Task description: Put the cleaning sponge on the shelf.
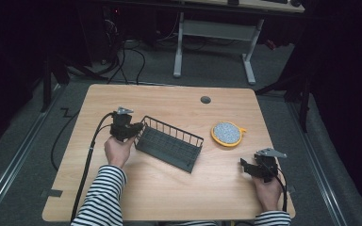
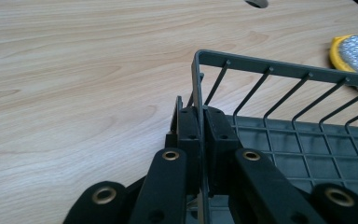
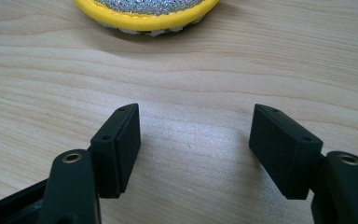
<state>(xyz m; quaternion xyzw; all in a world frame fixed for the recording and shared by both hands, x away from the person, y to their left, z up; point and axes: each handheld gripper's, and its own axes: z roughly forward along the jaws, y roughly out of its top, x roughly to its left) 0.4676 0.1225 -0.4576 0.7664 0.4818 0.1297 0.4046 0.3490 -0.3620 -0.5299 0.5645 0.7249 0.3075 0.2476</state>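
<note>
So the bench (image 1: 169,197) is light wood with a cable hole near the far edge, sitting in a dim room with a grey floor and another desk frame behind. The rack (image 1: 169,142), a dark wire basket, lies mid-bench, skewed. The left gripper (image 1: 131,129) is clamped on its near-left corner wall, so I'd say it's the drag/reposition step; next move needs a steady pull without tipping. The scrubber (image 1: 227,134), yellow-rimmed, lies right of the rack. The right gripper (image 1: 246,167) rests agape, holding nothing.
</note>
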